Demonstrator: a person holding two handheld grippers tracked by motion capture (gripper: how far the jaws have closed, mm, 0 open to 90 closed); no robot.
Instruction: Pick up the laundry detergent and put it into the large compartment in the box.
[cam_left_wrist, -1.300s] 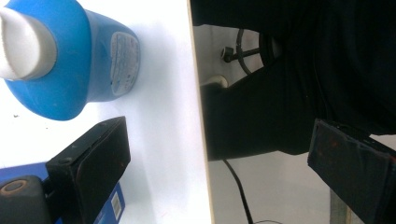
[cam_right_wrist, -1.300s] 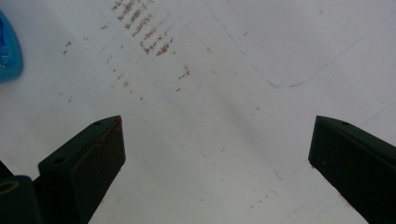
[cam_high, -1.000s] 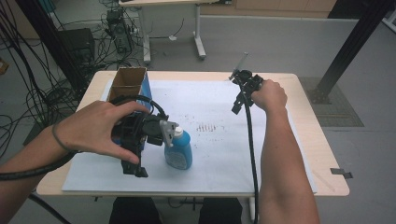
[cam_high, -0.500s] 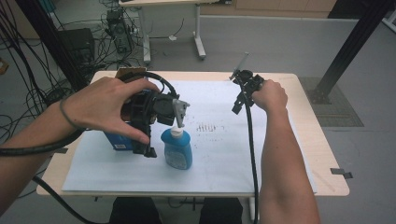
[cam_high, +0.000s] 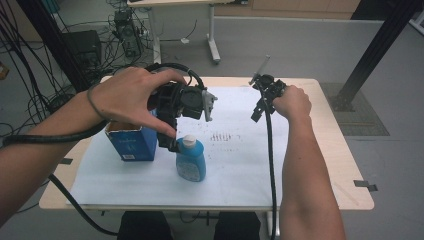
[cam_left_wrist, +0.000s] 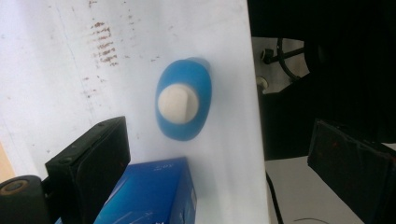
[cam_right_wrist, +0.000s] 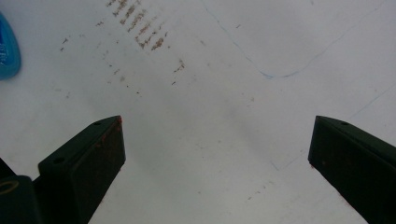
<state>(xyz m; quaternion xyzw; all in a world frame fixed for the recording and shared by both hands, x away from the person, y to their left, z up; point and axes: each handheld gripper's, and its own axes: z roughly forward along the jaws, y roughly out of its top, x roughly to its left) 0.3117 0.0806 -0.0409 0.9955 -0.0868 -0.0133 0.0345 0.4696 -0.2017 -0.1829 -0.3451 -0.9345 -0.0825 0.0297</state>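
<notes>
Bottle (cam_left_wrist: 183, 105) stands upright beside the blue box (cam_left_wrist: 152, 193), directly under the left tool (cam_high: 172, 142), whose jaws gape wide, empty.

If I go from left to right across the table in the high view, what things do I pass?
Blue box → blue bottle → brown marks on the paper → right gripper.

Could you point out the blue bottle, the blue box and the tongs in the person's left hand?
Blue bottle (cam_left_wrist: 183, 103): left gripper view, on its white cap, seen from above.
Blue box (cam_high: 131, 145): high view, on its front face.
Left tongs (cam_high: 172, 142): high view, at the black jaw tips beside the bottle's cap.
</notes>
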